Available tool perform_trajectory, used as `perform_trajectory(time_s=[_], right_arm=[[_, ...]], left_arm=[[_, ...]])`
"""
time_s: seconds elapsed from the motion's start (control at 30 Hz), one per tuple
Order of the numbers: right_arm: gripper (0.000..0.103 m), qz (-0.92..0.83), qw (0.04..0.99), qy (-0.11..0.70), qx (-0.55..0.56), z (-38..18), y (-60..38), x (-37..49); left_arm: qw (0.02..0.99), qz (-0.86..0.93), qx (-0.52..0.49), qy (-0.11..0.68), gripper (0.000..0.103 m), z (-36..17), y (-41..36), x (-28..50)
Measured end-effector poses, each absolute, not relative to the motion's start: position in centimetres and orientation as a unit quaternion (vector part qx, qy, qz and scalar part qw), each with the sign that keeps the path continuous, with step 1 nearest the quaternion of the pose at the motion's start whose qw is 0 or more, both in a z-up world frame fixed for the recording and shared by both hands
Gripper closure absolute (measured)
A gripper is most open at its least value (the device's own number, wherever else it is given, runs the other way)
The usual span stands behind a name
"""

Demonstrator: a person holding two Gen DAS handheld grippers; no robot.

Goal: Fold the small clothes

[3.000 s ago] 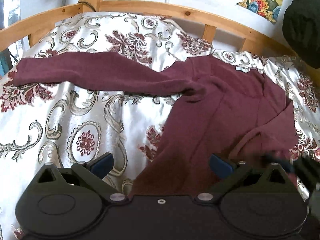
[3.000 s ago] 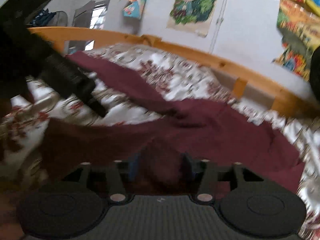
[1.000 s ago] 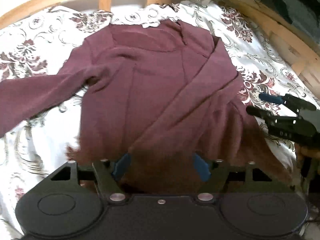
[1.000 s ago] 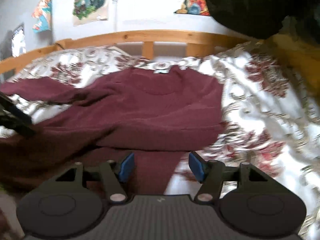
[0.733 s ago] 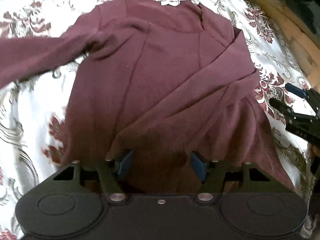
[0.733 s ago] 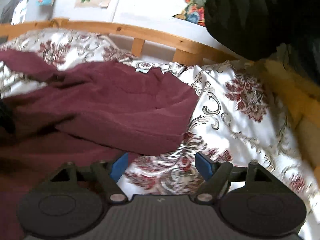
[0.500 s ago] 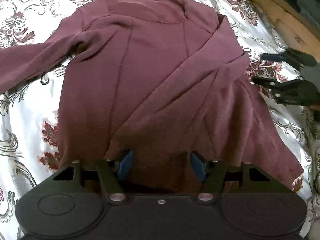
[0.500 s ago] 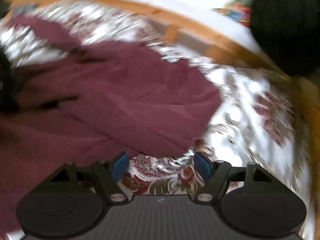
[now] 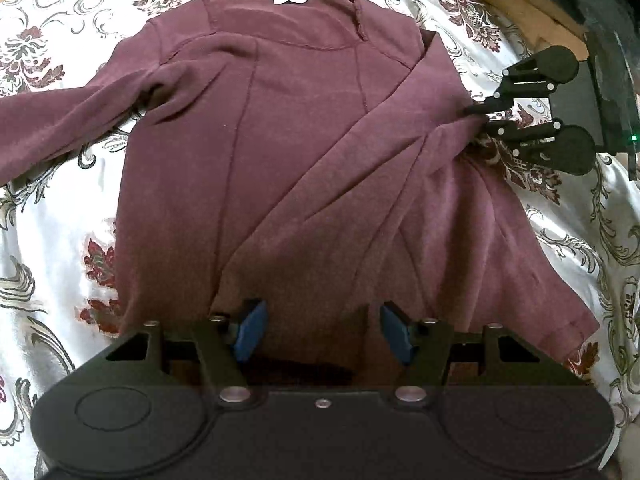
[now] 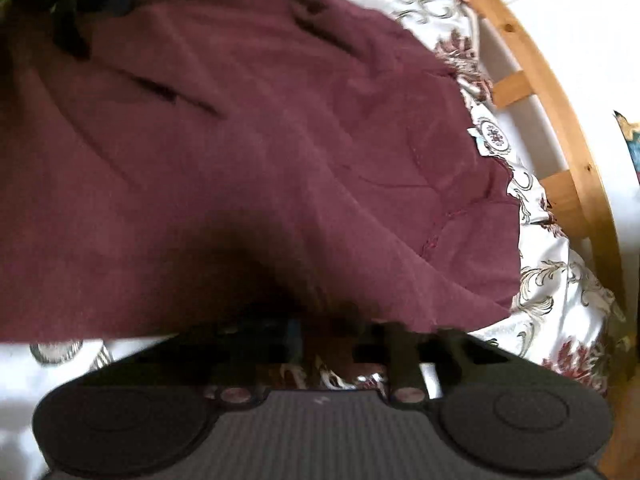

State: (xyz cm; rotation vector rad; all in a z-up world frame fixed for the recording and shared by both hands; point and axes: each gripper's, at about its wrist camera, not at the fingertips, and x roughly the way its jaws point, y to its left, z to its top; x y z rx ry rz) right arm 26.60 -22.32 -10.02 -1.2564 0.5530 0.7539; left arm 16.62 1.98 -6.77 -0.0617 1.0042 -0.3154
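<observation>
Sweater (image 9: 280, 152), soft maroon knit, lies flat mid-frame on the shiny floral bedspread (image 9: 52, 216). Left tongs (image 9: 322, 330) sit wide over its hem; right tongs (image 9: 482, 122) pinch the folded sleeve (image 9: 400, 140) at right.

— Support surface?
— Bed with pale wooden rail (image 10: 532, 68), covered by white satin bedspread (image 9: 52, 208) printed with dark red floral medallions and grey scrollwork

— Lying directly on it?
— One maroon long-sleeved top (image 9: 280, 128), spread flat, neckline toward the rail, white neck label showing. One sleeve stretched out sideways over the cover; the other folded diagonally across the body. Hem nearest the camera in the left wrist view
</observation>
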Motion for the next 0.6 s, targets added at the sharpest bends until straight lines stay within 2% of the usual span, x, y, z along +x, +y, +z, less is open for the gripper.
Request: perform_trajectory(time_s=[0.13, 0.27, 0.33, 0.5, 0.57, 0.6], right_arm=[[0.097, 0.279, 0.775, 0.205, -0.529, -9.7, -23.2, 24.9], [0.097, 0.147, 0.917, 0.161, -0.334, -9.7, -25.1, 22.2], [0.097, 0.096, 0.955, 0.174, -0.220, -10.5, -26.1, 21.6], [0.097, 0.022, 0.971, 0.224, 0.082, -12.2, -31.5, 22.3], [0.096, 0.018, 0.956, 0.244, 0.160, -12.5, -34.3, 23.2], [0.094, 0.022, 0.954, 0.251, 0.164, -12.6, -34.9, 23.4]], left_arm=[[0.864, -0.156, -0.034, 0.477, 0.038, -6.8, 2.1, 16.5], [0.863, -0.169, -0.031, 0.475, 0.038, -6.7, 2.0, 16.3], [0.860, -0.177, -0.027, 0.478, 0.038, -6.6, 1.6, 16.4], [0.851, -0.192, -0.015, 0.489, 0.038, -6.6, 0.3, 16.1], [0.848, -0.188, -0.014, 0.496, 0.038, -7.2, 0.0, 15.9], [0.849, -0.186, -0.013, 0.495, 0.038, -7.4, -0.1, 15.7]])
